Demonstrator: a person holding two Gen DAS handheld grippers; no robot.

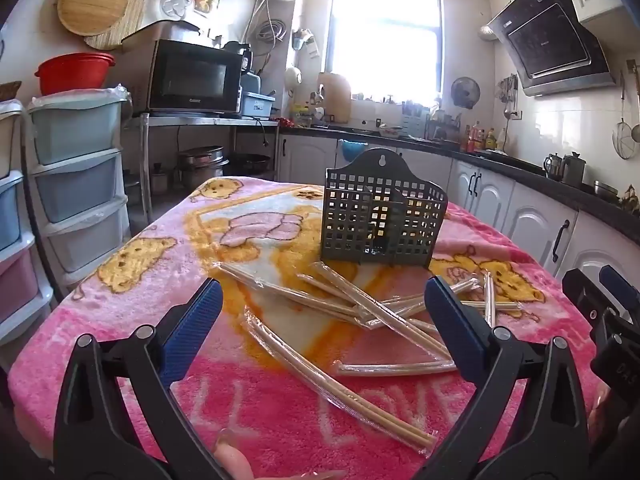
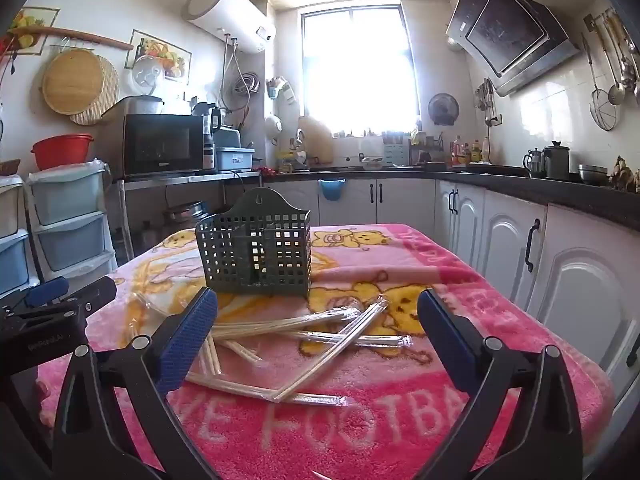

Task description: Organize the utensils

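A dark green perforated utensil holder (image 1: 382,216) (image 2: 256,258) stands upright on the pink blanket-covered table (image 1: 132,320) (image 2: 400,412). In front of it lie several pairs of wooden chopsticks in clear wrappers (image 1: 360,312) (image 2: 304,336), scattered and crossing one another. My left gripper (image 1: 324,300) hovers above the near side of the pile, jaws wide open and empty. My right gripper (image 2: 318,312) is likewise open and empty over the chopsticks. Each gripper's body shows at the edge of the other's view, the right gripper (image 1: 612,320) and the left gripper (image 2: 52,300).
White cabinets under a dark counter (image 2: 540,200) run along the right and back. Plastic drawer towers (image 1: 76,184) stand left of the table, with a microwave (image 1: 196,78) on a metal shelf behind. A bright window (image 1: 384,36) backlights the scene.
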